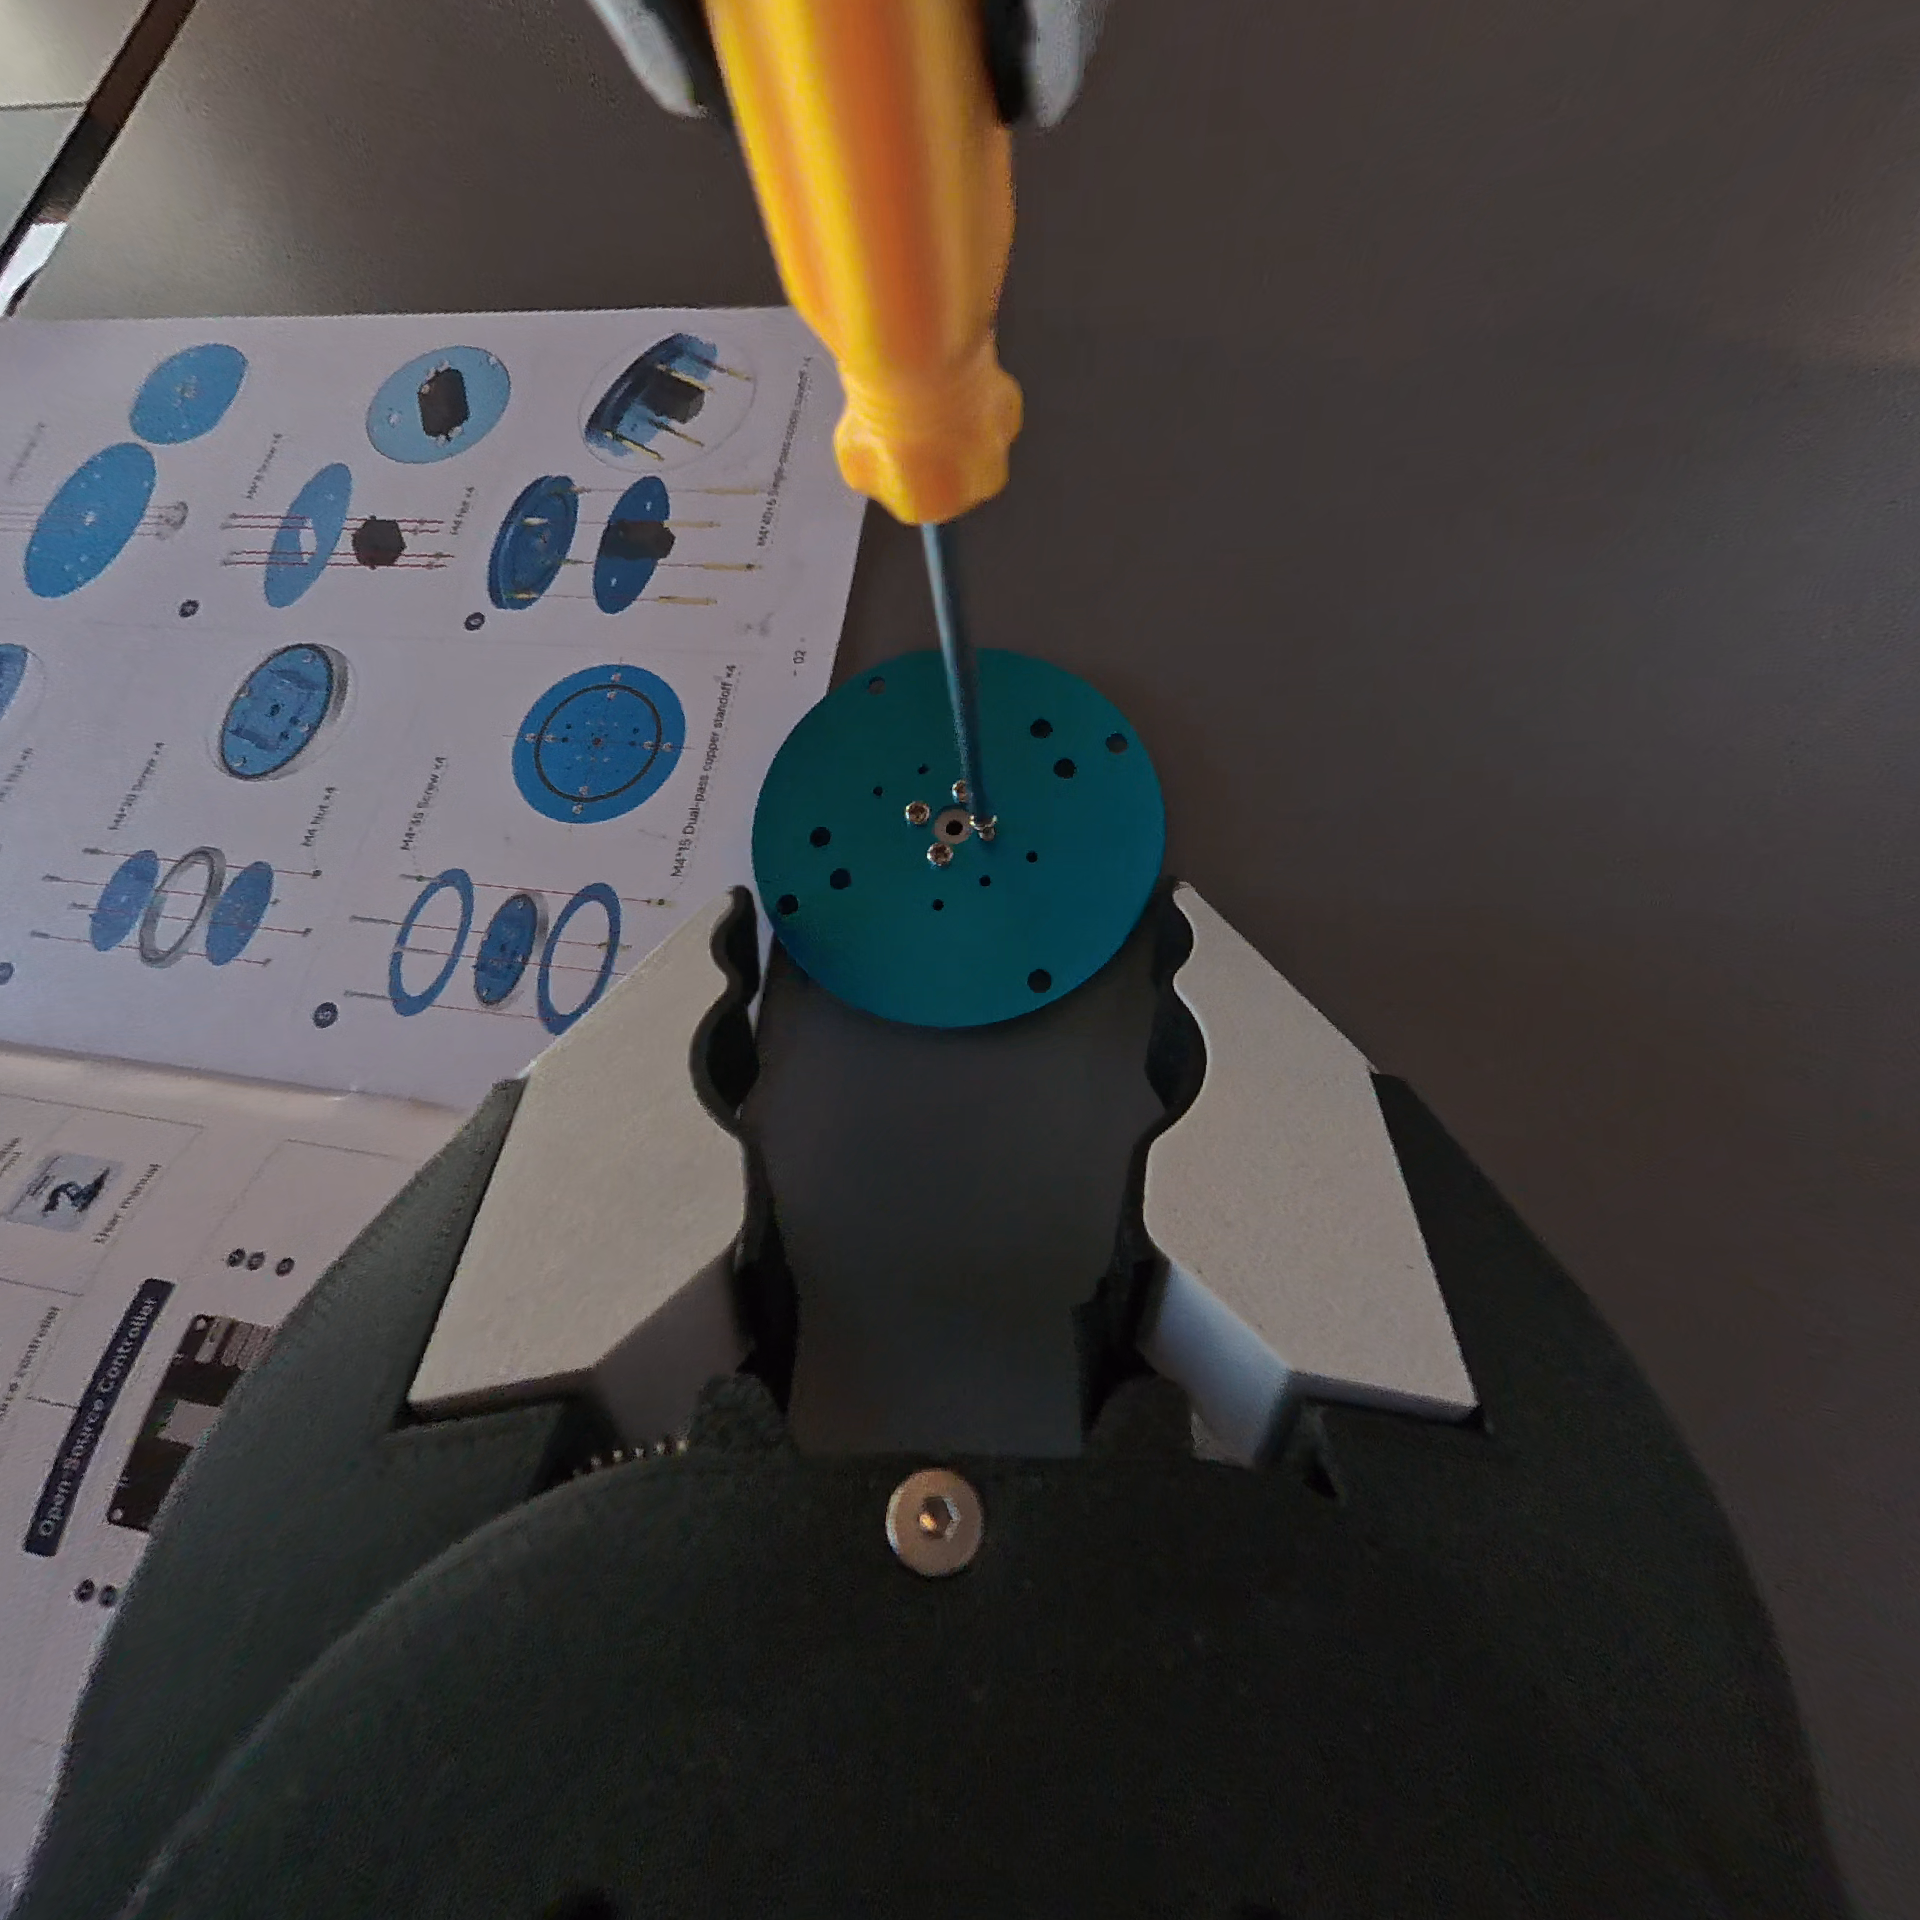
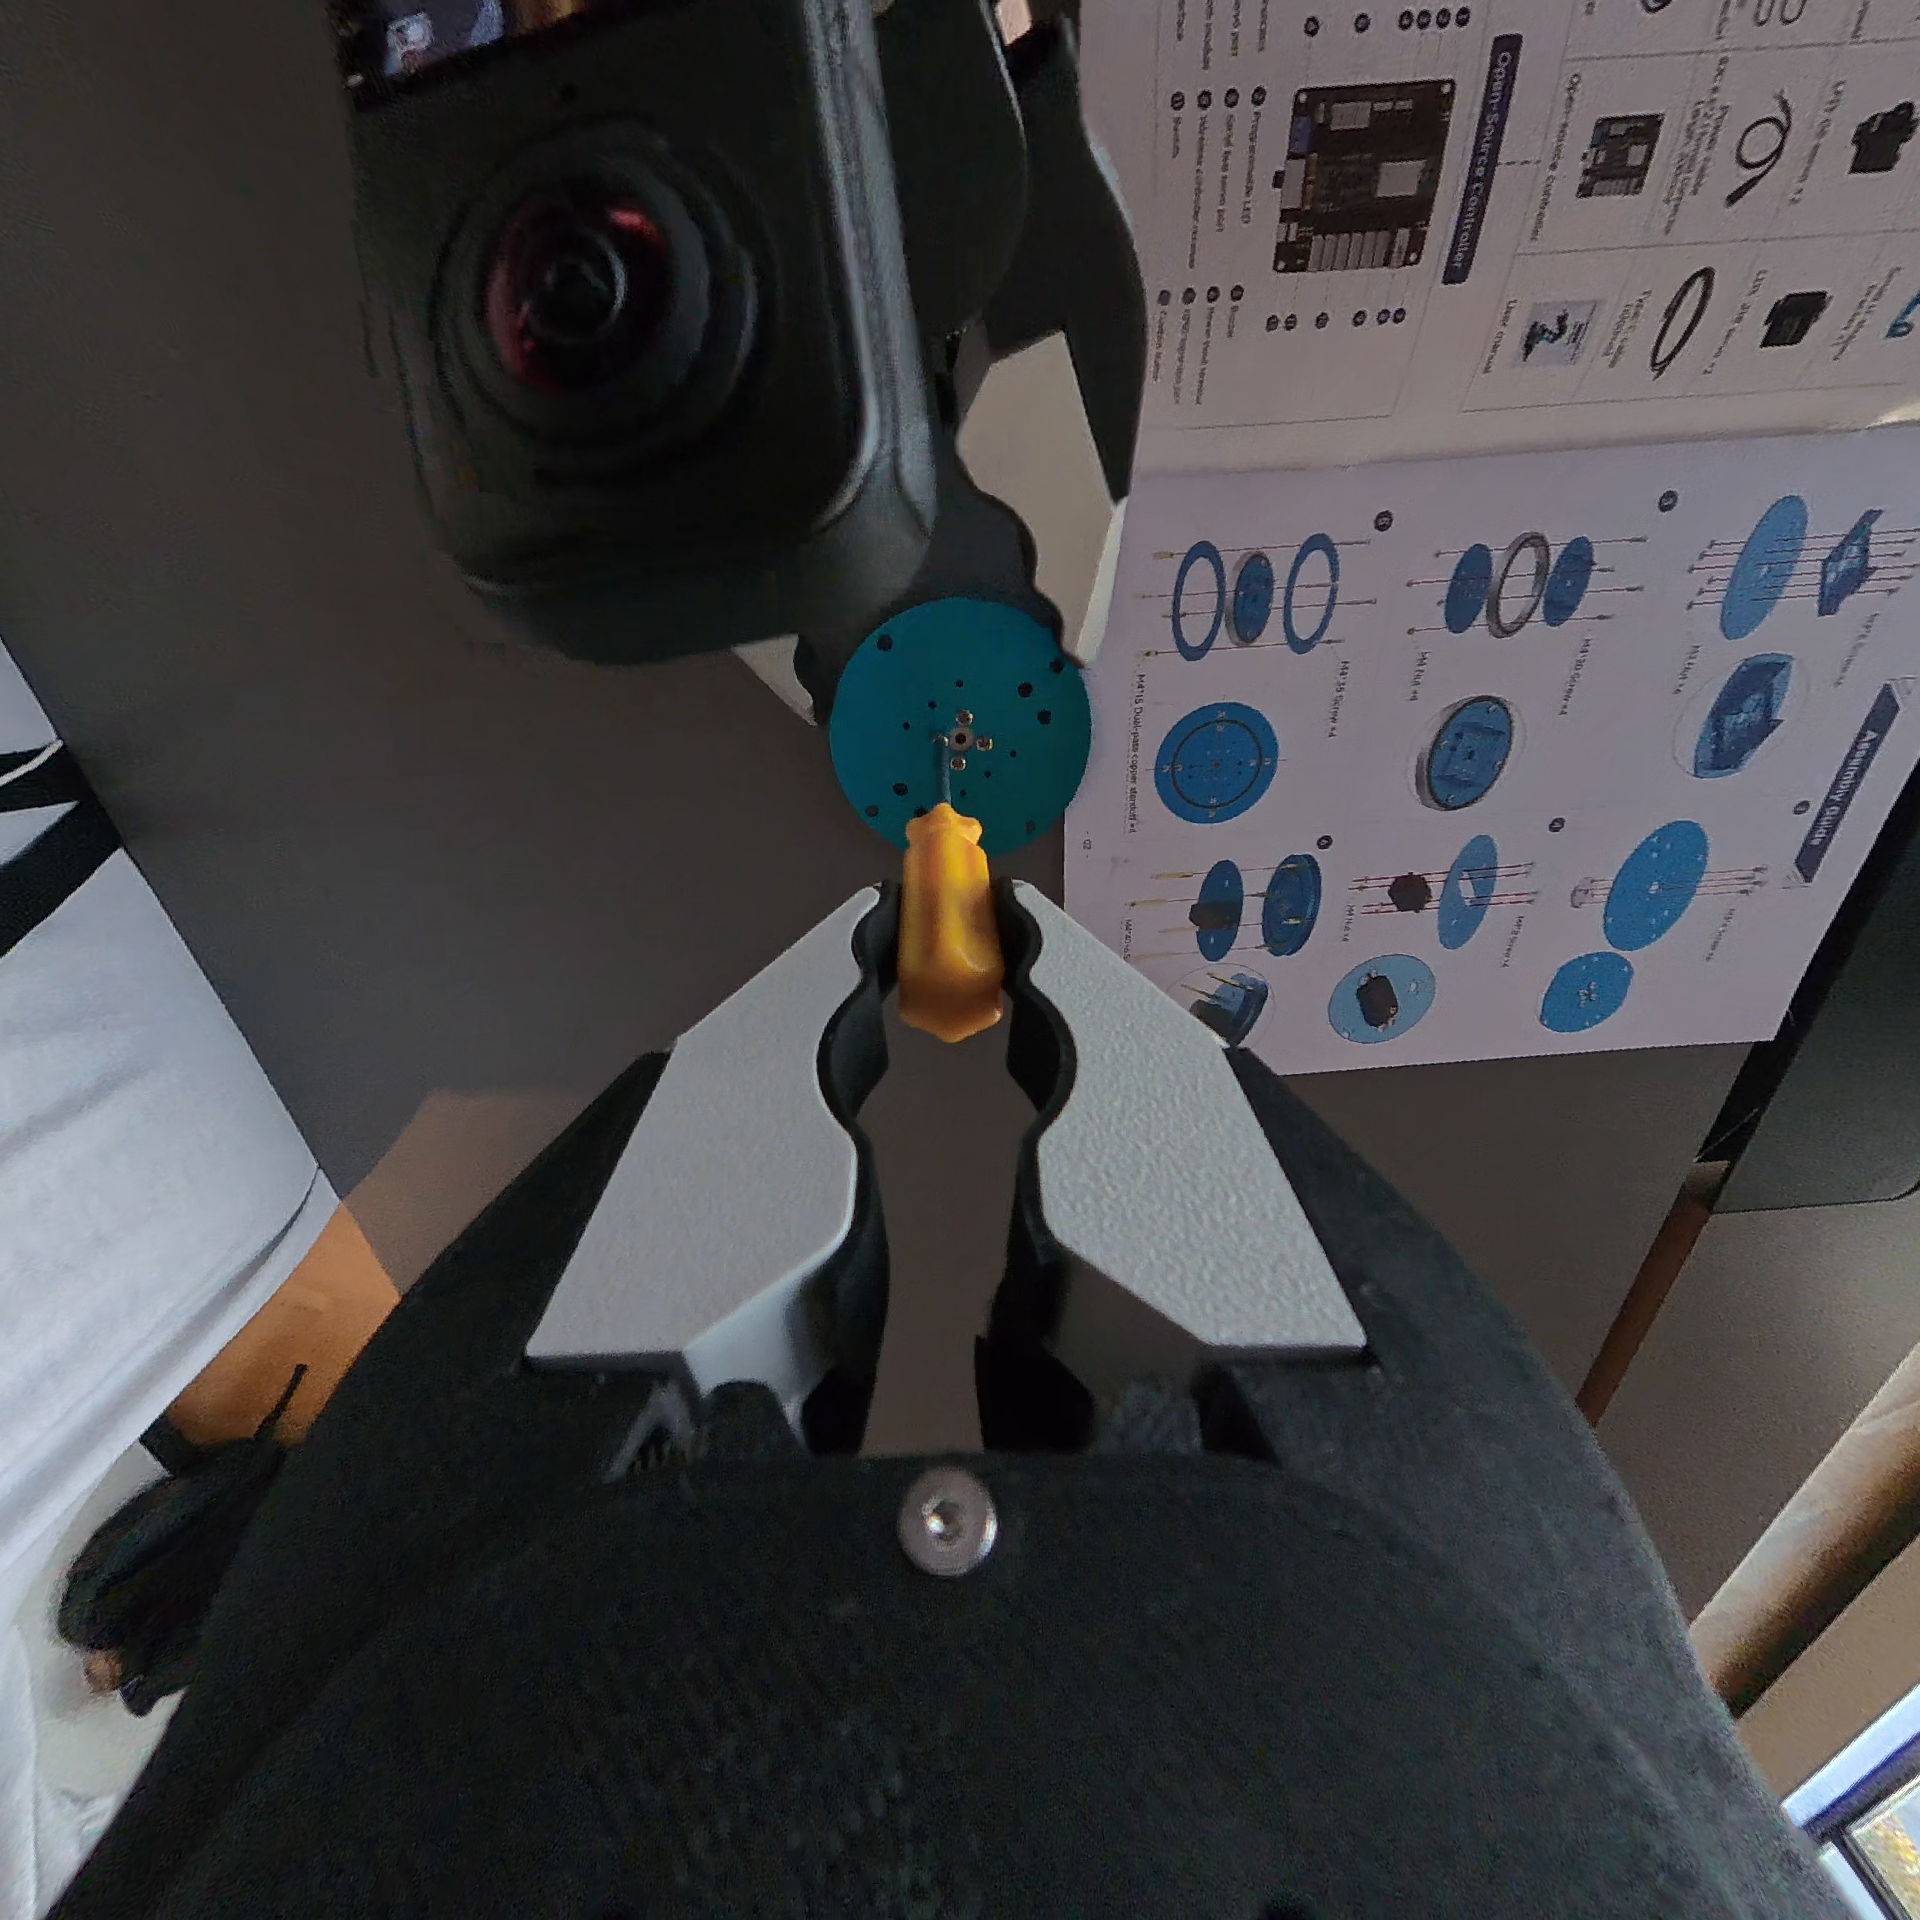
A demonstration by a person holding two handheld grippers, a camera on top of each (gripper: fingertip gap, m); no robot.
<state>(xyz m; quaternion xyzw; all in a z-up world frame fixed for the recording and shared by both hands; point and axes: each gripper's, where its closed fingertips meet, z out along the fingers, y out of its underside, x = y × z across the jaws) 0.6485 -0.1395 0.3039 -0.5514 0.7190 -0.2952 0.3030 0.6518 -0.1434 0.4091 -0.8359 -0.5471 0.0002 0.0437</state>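
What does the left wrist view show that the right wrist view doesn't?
Only the left wrist view shows the left claw from behind, fingers spread about the near edge of the teal disc.

Only the right wrist view shows the right claw shut on the yellow screwdriver, plus the other claw's camera.

Both show the disc, the screwdriver tip at its centre screws, the printed sheet and the grey table.

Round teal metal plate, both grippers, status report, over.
Right gripper shut on yellow-handled screwdriver, tip at plate's centre screws. Left gripper open, straddling round teal plate. Nothing blocking.
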